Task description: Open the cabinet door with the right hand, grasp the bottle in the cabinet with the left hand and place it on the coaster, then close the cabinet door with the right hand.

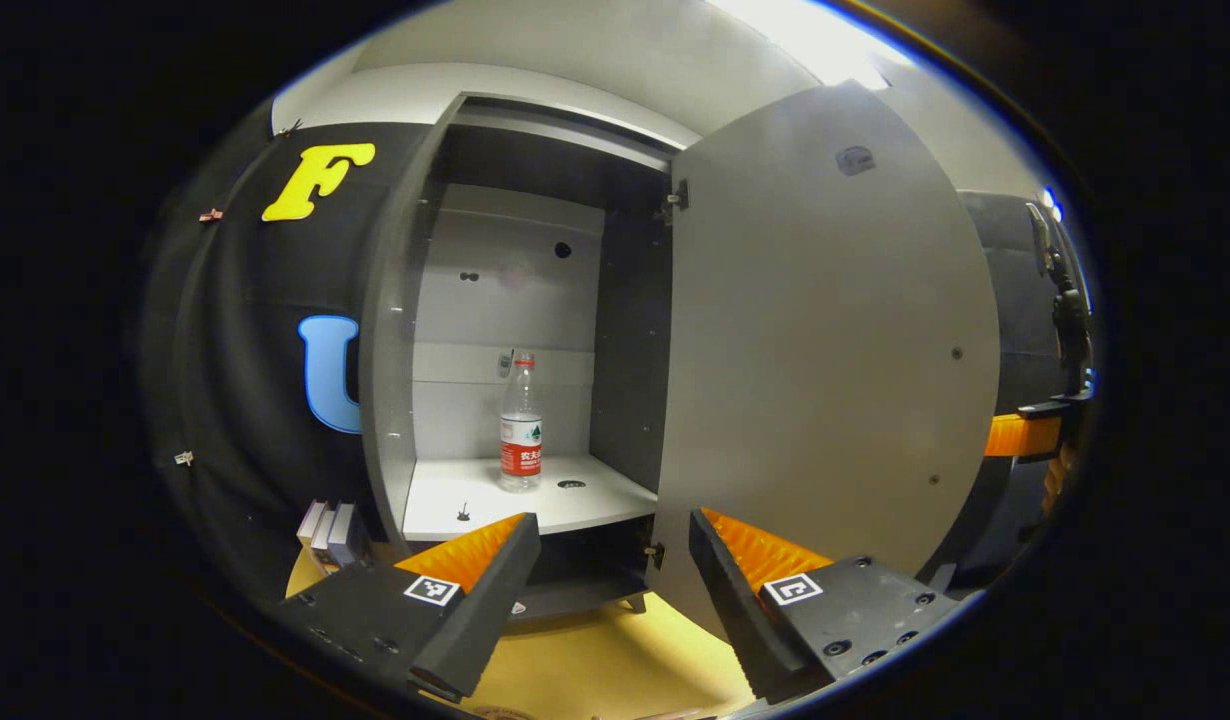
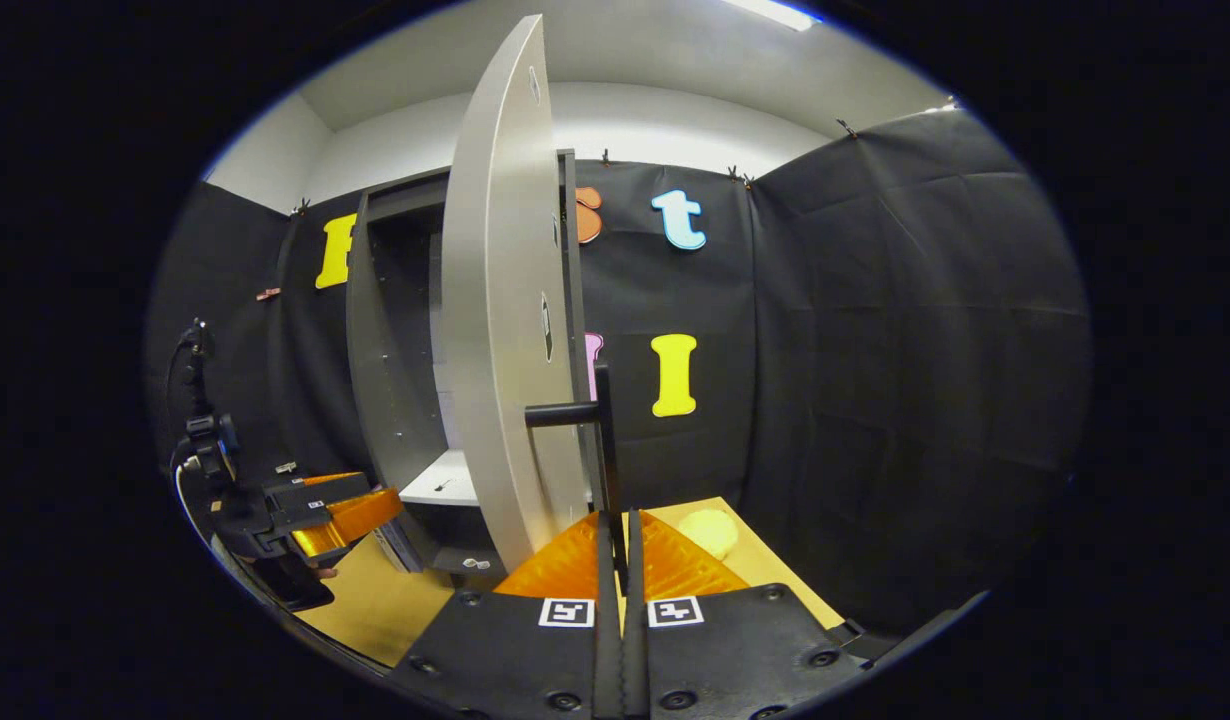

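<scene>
A clear bottle (image 1: 521, 425) with a red label stands upright on the white shelf (image 1: 445, 500) inside the grey cabinet (image 1: 390, 330). The cabinet door (image 1: 825, 350) is swung wide open. My left gripper (image 1: 610, 545) is open in front of the shelf, short of the bottle, with nothing between its fingers. In the right gripper view the door (image 2: 505, 330) stands edge-on, and my right gripper (image 2: 615, 540) is shut on the vertical bar of its black handle (image 2: 603, 440). A pale round coaster (image 2: 710, 530) lies on the yellow table right of the door. The left gripper (image 2: 315, 515) shows farther off at the left.
Several small books (image 1: 325, 530) stand on the yellow table (image 1: 595, 660) left of the cabinet's base. The right gripper (image 1: 1035, 435) shows past the door's outer edge. Black cloth walls enclose the booth on all sides.
</scene>
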Motion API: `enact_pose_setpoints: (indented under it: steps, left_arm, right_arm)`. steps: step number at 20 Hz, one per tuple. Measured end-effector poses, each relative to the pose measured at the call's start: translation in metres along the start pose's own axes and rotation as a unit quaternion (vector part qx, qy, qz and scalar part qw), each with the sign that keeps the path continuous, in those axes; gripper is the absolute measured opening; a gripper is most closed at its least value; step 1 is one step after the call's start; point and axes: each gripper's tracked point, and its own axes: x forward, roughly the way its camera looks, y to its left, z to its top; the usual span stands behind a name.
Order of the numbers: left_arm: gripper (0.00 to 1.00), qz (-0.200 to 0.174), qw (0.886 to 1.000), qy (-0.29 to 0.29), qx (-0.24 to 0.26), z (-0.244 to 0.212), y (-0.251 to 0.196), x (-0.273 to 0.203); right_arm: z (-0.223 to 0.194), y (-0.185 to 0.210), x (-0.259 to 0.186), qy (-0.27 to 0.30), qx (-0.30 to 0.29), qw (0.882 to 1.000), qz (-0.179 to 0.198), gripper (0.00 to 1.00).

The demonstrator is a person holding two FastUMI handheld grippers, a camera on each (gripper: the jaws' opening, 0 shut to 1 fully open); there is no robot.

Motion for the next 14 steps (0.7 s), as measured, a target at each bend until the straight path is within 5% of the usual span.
enact_pose_setpoints:
  steps: [5,7,9,12,14]
  left_arm:
    - [0.95,0.028,1.0,-0.008,0.007,0.006,0.002,0.041]
    - [0.95,0.049,0.999,-0.007,0.019,0.005,0.012,0.06]
    - [0.95,0.076,0.997,-0.006,0.022,0.004,0.031,0.079]
    - [0.95,0.127,0.991,-0.016,0.029,0.009,0.062,0.107]
    - [0.92,0.138,0.99,-0.019,0.033,0.012,0.076,0.131]
  right_arm:
    - [0.001,-0.021,-0.015,-0.005,0.013,1.0,0.022,0.07]
    - [0.002,-0.032,-0.02,-0.007,0.006,1.0,0.025,0.22]
    - [0.005,-0.045,-0.027,-0.017,-0.002,1.0,0.02,0.25]
    - [0.006,-0.072,-0.038,-0.034,0.007,0.999,-0.003,0.58]
    - [0.011,-0.101,-0.036,-0.048,0.029,0.998,-0.035,0.61]
